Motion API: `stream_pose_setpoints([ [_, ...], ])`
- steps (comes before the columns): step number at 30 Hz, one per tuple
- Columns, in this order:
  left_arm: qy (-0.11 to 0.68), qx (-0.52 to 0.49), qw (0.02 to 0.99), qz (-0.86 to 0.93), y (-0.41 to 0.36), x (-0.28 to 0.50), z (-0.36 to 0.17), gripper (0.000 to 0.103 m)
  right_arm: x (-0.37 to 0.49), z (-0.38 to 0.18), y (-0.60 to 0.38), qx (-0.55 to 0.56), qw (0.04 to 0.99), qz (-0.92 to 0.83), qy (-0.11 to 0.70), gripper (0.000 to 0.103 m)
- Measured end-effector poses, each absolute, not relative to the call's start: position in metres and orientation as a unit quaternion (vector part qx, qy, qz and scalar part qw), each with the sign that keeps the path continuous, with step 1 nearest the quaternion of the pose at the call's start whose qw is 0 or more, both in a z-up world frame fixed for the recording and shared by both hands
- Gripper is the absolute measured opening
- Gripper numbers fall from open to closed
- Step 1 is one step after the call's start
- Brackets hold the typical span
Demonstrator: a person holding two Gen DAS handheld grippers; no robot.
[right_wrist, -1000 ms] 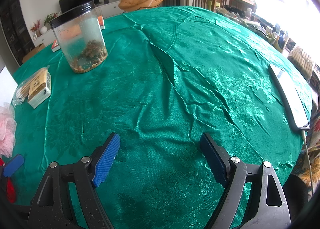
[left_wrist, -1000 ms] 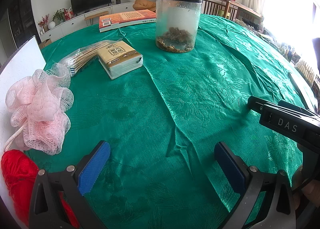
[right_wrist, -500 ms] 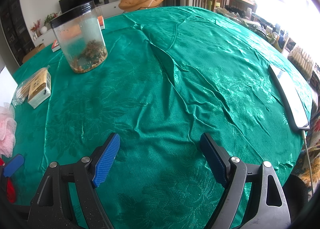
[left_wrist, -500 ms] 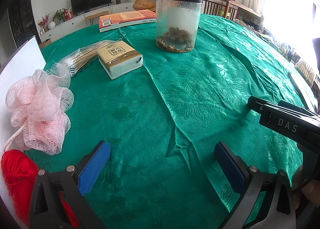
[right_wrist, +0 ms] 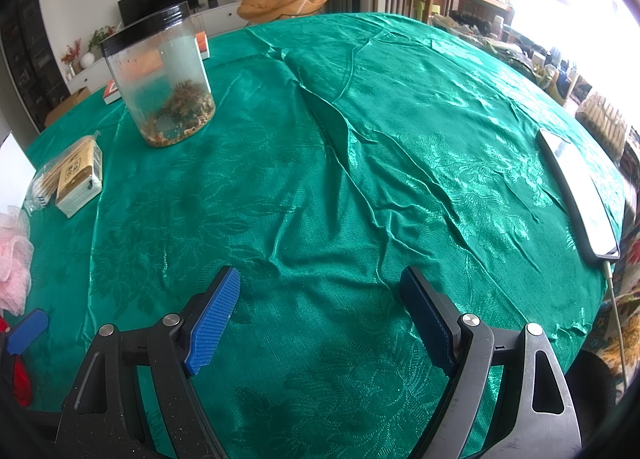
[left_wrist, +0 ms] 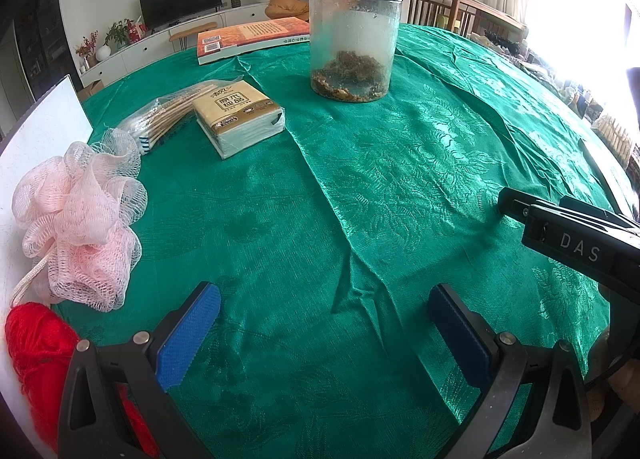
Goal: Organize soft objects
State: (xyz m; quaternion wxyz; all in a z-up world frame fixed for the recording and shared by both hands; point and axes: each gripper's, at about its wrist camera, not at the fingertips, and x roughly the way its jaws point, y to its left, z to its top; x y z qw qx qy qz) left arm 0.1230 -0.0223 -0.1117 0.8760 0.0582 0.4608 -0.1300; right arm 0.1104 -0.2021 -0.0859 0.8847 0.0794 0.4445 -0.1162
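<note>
A pink mesh bath sponge [left_wrist: 80, 227] lies at the left of the green tablecloth [left_wrist: 360, 179]; a red yarn ball [left_wrist: 36, 355] lies just below it, on a white board [left_wrist: 36, 147]. A tissue pack [left_wrist: 240, 119] lies farther back. My left gripper [left_wrist: 324, 335] is open and empty, to the right of the sponge and yarn. My right gripper [right_wrist: 320, 319] is open and empty over bare cloth [right_wrist: 360, 179]; the sponge [right_wrist: 14, 259] and tissue pack [right_wrist: 78, 179] show at the left edge of the right wrist view. The right gripper's body [left_wrist: 580, 247] shows in the left wrist view.
A clear jar with a black lid [left_wrist: 352, 39] stands at the back, also in the right wrist view [right_wrist: 160, 75]. A book [left_wrist: 252, 39] lies behind it. A bag of wooden sticks [left_wrist: 168, 119] lies by the tissues. A phone with cable [right_wrist: 580, 195] lies at the right table edge.
</note>
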Motion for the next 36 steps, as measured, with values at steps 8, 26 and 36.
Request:
stream_pose_setpoints([
  [8,0.473,0.021,0.866,-0.163,0.002,0.101,-0.061,0.103,0.110,-0.086,-0.202,0.079,0.885,-0.116,0.444,0.085],
  [26,0.558,0.142,0.818,-0.004,0.070,0.196,-0.087,0.103,0.109,-0.085,-0.202,0.079,0.885,-0.116,0.444,0.085],
  [36,0.538,0.063,0.840,-0.022,0.092,0.198,-0.071,0.035,0.110,-0.085,-0.202,0.080,0.885,-0.115,0.444,0.085],
])
